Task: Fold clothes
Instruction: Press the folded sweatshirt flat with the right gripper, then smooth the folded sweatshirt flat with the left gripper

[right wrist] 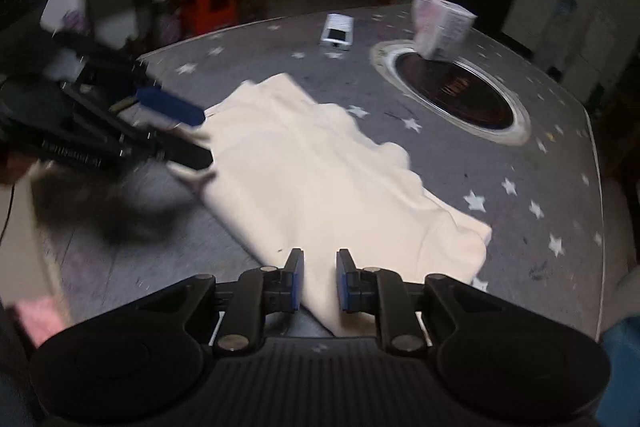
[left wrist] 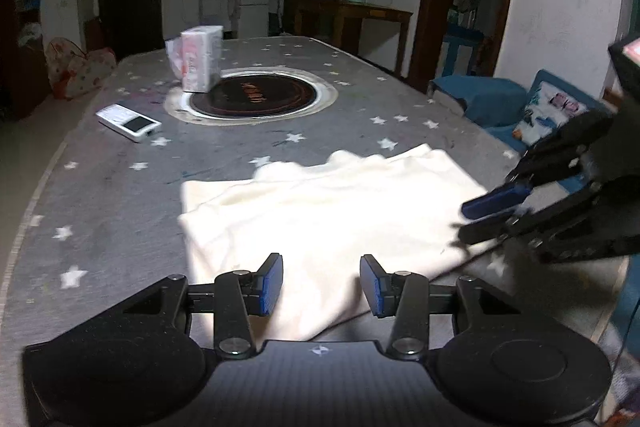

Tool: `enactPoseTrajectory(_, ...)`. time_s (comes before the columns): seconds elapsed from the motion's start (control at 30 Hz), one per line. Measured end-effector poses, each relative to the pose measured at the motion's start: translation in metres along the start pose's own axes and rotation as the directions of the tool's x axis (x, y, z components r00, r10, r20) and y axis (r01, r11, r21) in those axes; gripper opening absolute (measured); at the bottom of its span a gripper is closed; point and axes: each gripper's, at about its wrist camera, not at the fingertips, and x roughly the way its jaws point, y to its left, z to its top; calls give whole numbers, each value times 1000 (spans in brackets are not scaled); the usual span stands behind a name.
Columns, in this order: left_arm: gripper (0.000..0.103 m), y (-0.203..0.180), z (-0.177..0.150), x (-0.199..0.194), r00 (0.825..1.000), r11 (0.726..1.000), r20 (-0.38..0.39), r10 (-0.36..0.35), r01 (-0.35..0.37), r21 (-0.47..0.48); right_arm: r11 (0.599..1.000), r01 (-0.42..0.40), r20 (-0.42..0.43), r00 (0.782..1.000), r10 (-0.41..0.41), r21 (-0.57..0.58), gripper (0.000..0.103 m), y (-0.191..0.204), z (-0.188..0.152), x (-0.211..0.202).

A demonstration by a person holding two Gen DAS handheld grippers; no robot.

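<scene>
1. Cloth (left wrist: 320,211) – cream, soft, limp, light – lies part-folded on the starred worktop (left wrist: 100,195).
2. Left claw (left wrist: 321,285) gapes empty over its near edge.
3. Right claw (right wrist: 319,279), narrowly parted, straddles a hem – pinching unclear.
4. Best grip: corners.
</scene>
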Motion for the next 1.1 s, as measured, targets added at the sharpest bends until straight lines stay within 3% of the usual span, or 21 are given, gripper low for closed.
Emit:
enactPoseTrajectory(0.13, 45, -4, -5, 21, 999, 1000, -40, 1, -1, 10, 1000, -7, 4, 1000, 7, 25, 16, 0, -13, 12)
enactPoseTrajectory(0.33, 46, -2, -7, 16, 1000, 1000, -15, -4, 4, 3, 996, 7, 57, 998, -12, 92, 16, -10, -13, -5)
enactPoseTrajectory(0.47, 46, -7, -9, 17, 1000, 999, -15, 5, -4, 34, 993, 11, 44, 999, -17, 117, 16, -15, -22, 6)
enactPoseTrajectory(0.7, 46, -10, -4, 13, 1000, 1000, 11, -13, 13, 14, 986, 24, 99, 994, -41, 167, 17, -35, -10, -5)
enactPoseTrajectory(0.93, 48, -17, -8, 25, 1000, 999, -18, -6, 6, 38, 960, 53, 53, 996, -70, 275, 21, -64, -15, 22)
enactPoseTrajectory(1.1, 48, 1, -4, 5, 1000, 999, 28, -10, 11, -53, 968, 49, 108, 991, -78, 247, 22, -51, -17, 3)
